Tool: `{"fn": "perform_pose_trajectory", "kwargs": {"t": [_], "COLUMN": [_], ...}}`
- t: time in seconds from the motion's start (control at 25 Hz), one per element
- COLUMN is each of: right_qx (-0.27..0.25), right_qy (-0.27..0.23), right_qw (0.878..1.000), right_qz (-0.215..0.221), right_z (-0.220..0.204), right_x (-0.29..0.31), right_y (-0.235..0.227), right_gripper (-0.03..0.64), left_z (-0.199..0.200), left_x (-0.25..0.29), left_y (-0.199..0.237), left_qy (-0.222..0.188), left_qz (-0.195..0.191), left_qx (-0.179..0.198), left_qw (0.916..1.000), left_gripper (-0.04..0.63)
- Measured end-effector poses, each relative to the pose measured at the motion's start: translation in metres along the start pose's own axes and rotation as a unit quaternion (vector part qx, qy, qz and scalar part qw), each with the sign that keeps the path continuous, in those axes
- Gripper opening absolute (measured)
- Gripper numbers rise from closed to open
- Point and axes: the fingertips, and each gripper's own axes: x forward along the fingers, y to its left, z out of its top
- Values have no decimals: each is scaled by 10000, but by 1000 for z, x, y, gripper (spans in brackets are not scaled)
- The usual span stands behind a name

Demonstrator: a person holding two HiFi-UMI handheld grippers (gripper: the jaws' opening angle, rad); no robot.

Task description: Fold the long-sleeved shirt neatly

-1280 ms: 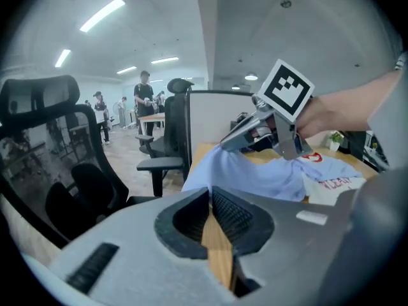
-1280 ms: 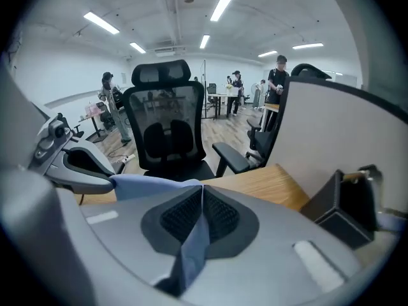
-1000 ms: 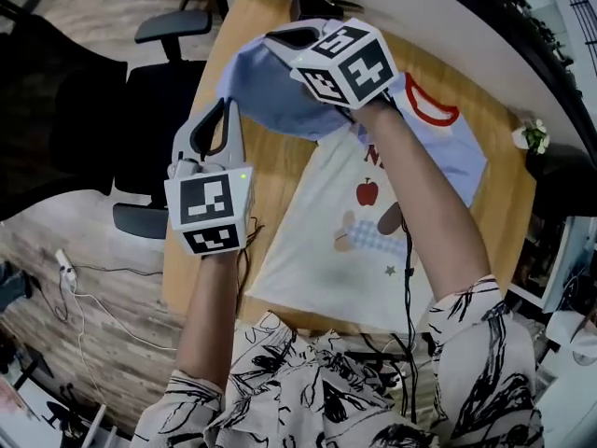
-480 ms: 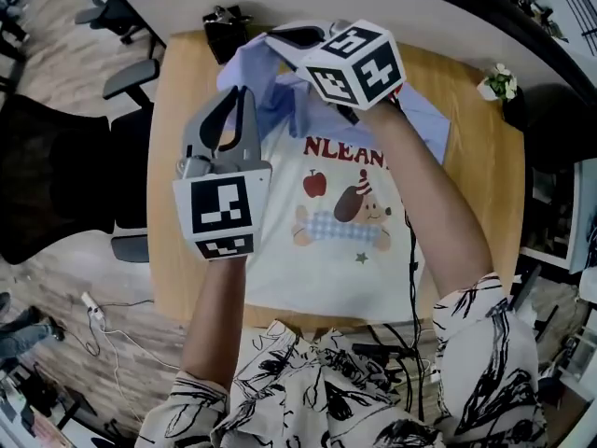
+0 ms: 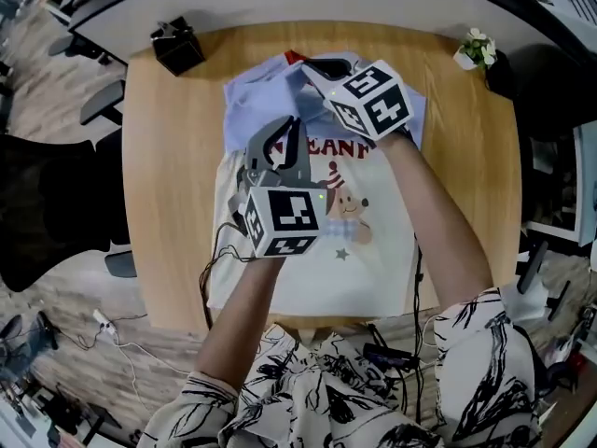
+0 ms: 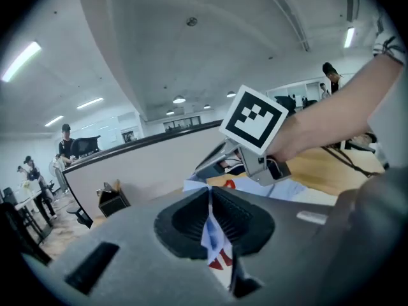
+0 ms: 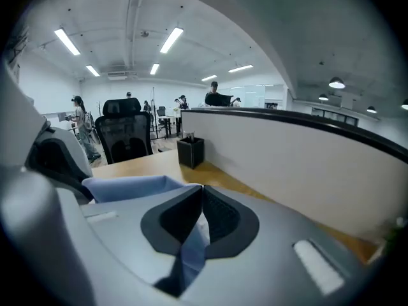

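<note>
Evidently mid-fold: left gripper (image 6: 209, 203) clamped on shirt (image 5: 312, 273) fabric, right gripper (image 7: 201, 203) just ahead of it clamped on blue sleeve (image 5: 254, 105). Paired grip likely keeps the sleeve flat for laying across the body.

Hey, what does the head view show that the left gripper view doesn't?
Head view only: the plant, floor cables, and the marker cube on the left tongs. Left gripper view only: ceiling lights, distant people, and shirt cloth pinched in the left tongs. Both: the shirt, table, black box and right tongs.
</note>
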Motion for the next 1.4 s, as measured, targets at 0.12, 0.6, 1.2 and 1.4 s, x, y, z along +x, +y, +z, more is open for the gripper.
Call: {"fn": "perform_pose_trajectory", "kwargs": {"t": [0.12,0.6,1.2,1.4], "right_qx": [128,626,874,753], "right_qy": [276,1012,608,1183], "right_qw": [9994,9921,9931,9840], "right_qz": [-187,-394,-499,-1098], "right_z": [-43,-145,-112,-149], "right_x": [-3,-7,-38,-13], "right_y": [-15,-47,94,112], "right_gripper": [18,92,222,238], "left_z": [-23,-76,-119,-141], "left_x": [22,73,54,83], "left_y": [-30,-102,17,4], "left_qy": [282,811,1237,1592], "left_qz": [-243,-1218,-2100,-2701], "left_qx": [212,584,2103,2799], "left_qw": [9991,9875,9468,9074], "left_gripper": [26,131,210,192]}}
